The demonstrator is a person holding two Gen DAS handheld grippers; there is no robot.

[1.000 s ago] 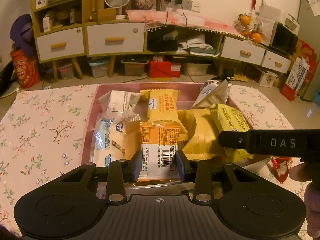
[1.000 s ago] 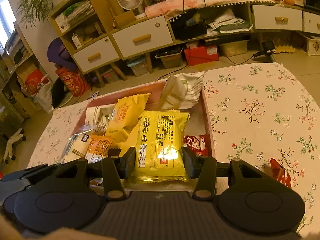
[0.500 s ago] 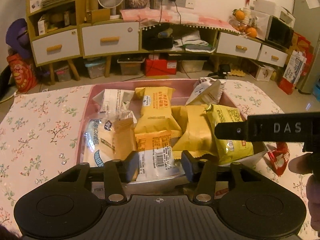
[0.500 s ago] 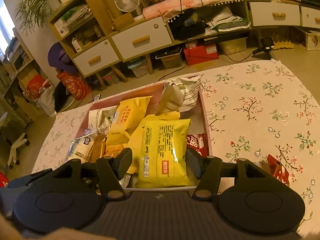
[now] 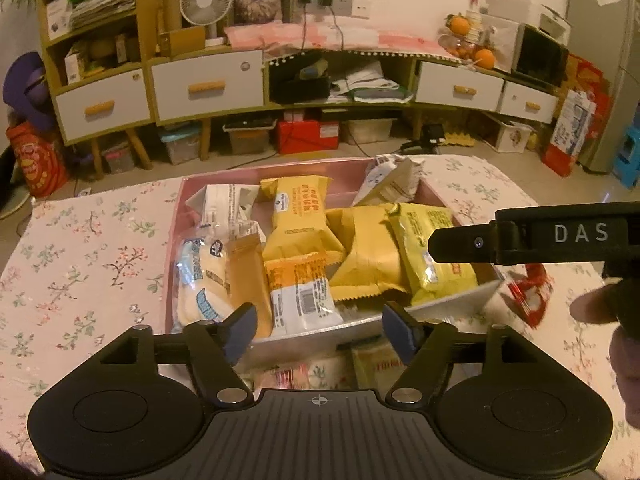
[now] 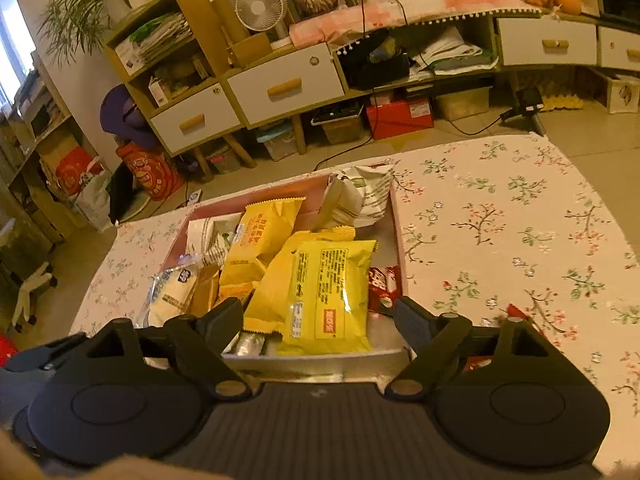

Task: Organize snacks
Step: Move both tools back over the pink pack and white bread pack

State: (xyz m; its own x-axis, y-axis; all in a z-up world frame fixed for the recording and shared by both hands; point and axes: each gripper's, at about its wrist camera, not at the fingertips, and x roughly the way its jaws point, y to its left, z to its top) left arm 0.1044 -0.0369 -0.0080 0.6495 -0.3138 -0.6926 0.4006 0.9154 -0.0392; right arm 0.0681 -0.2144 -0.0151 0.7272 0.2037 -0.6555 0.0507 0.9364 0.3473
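A pink box [image 5: 188,200] [image 6: 396,216] on the floral table holds several snack packs. My left gripper [image 5: 318,330] hovers at the box's near wall with its jaws opening; the orange-and-white pack [image 5: 300,292] lies in the box beyond them, untouched. My right gripper [image 6: 318,320] is at the same near wall, jaws opening too, and the bright yellow pack [image 6: 328,292] [image 5: 432,256] rests in the box between and past its fingers, free of the pads. One right finger [image 5: 460,244] crosses the left wrist view from the right.
A red wrapper [image 5: 528,292] [image 6: 516,314] lies on the tablecloth right of the box. More packs lie on the table [image 5: 80,248] in front of the box's near wall. A person's hand [image 5: 612,312] shows at the right edge. Drawer cabinets stand behind.
Both grippers let go: the left opened off the orange-and-white pack and the right off the yellow pack, and both packs now lie lower in the box. The left gripper drew back slightly.
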